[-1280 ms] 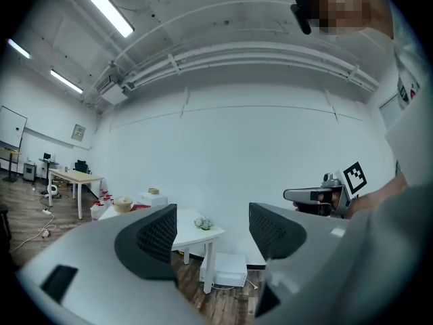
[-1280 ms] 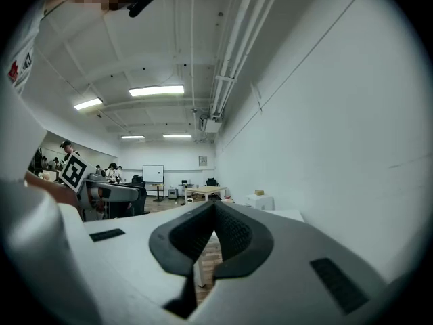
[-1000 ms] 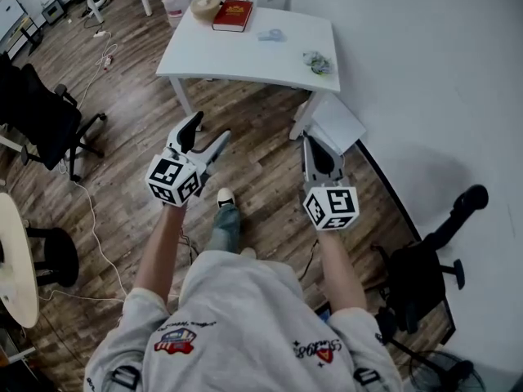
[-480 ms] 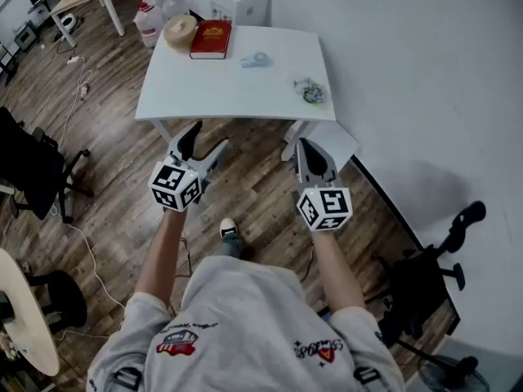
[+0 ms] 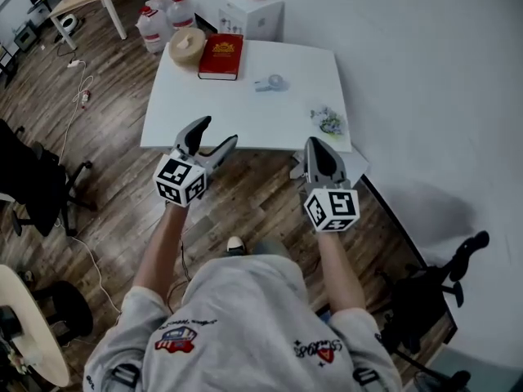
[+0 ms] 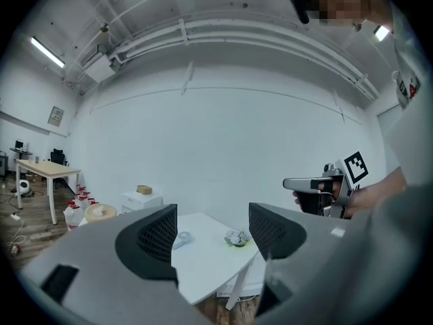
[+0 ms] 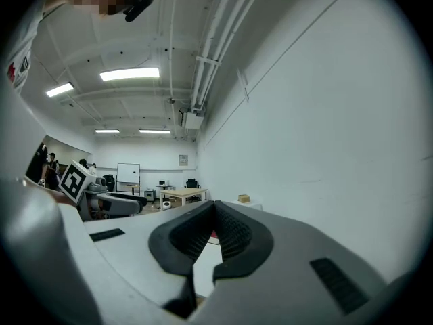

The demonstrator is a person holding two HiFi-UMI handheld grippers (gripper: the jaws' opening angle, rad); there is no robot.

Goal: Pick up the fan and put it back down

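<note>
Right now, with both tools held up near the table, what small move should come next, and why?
Probably reach the left tool forward over the white rectangular table toward the small pale-blue handheld fan. Its jaws stand apart and empty, the right tool is shut, and both hang near the table's front edge, well short of the untouched fan.

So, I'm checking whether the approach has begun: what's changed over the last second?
The person has stepped closer to the white table, which now lies just ahead of both grippers. The left gripper and right gripper came forward with them. Nothing was taken hold of or let go. Unchanged: left jaws apart, right jaws together, both empty; the fan and book lie untouched on the table.
</note>
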